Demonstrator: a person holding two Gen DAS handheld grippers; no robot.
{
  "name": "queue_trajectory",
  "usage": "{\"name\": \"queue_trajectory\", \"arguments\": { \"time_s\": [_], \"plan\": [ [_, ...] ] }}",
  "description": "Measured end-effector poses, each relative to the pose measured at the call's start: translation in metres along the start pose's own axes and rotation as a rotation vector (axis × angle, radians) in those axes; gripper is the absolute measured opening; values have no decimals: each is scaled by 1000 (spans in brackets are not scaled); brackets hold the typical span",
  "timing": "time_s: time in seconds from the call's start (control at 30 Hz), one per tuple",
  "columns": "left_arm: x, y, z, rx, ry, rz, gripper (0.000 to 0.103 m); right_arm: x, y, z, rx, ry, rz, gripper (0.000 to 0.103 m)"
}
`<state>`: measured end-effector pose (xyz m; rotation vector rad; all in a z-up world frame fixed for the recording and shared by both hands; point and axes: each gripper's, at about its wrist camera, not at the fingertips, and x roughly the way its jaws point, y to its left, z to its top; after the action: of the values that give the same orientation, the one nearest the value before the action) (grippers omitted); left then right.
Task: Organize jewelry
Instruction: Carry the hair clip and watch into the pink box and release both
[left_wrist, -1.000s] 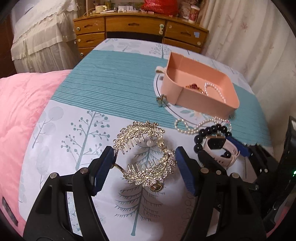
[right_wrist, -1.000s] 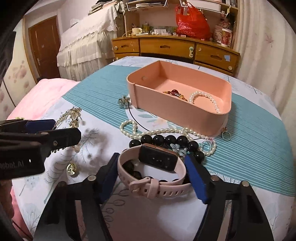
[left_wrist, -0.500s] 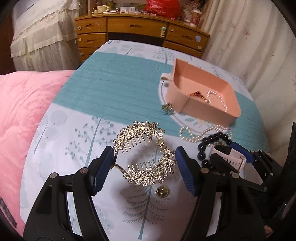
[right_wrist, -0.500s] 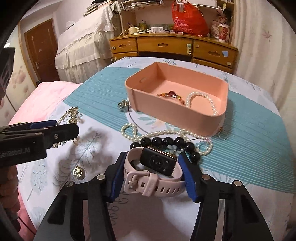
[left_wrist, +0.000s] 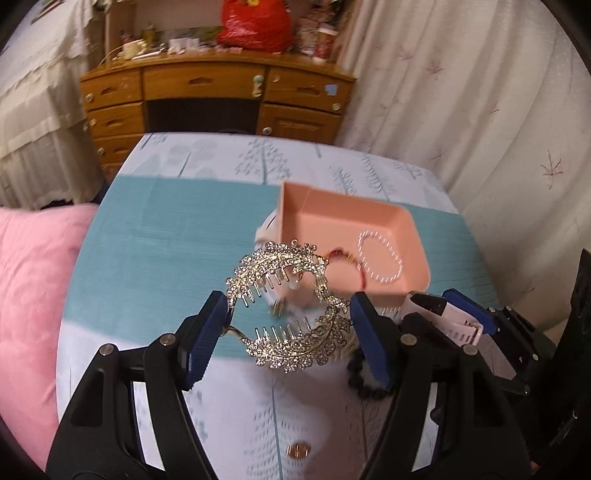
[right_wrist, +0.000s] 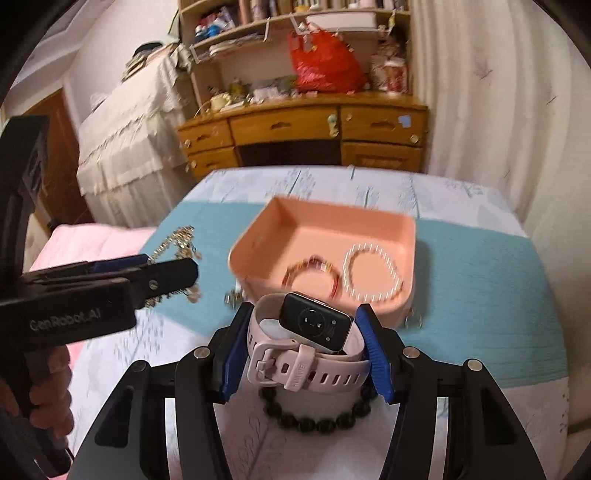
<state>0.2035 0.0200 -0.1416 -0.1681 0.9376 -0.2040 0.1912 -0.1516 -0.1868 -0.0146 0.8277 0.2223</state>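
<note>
Lifted now, left claw (left_wrist: 288, 334) grips hair comb (left_wrist: 288, 306), right claw (right_wrist: 304, 349) grips watch (right_wrist: 306, 341).

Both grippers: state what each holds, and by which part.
Left gripper holds the rhinestone hair comb by its outer ends; right gripper clamps the pink smartwatch across its strap loop.

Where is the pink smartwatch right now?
Right wrist view, centre: the pink smartwatch sits clamped in the right gripper, just short of the pink tray.

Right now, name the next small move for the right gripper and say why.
Probably carry it forward over the pink tray before opening: the right gripper holds the pink watch short of the tray's near wall, above the black bead bracelet.
</note>
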Motion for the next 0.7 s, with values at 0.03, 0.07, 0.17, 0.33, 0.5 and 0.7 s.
{"name": "queue_trajectory", "arguments": {
  "time_s": [0.03, 0.07, 0.17, 0.33, 0.5, 0.7],
  "plan": [
    [3, -1, 6, 5, -2, -8, 67, -2, 0, 3, 6, -10, -4, 56],
    [7, -2, 12, 8, -2, -16, 67, -2, -1, 8, 15, -23, -11, 56],
    [21, -2, 30, 6, -10, -43, 67, -3, -4, 19, 44, -51, -45, 57],
    [45, -3, 50, -4, -31, -56, 67, 8, -15, 36, 94, -73, -99, 57],
    [65, -3, 65, 1, -27, -96, 67, 26, -25, 44, 120, -68, -127, 57],
    [75, 1, 71, -50, 11, -176, 85, 41, -36, 47, 127, -17, -133, 87]
  ]
}}
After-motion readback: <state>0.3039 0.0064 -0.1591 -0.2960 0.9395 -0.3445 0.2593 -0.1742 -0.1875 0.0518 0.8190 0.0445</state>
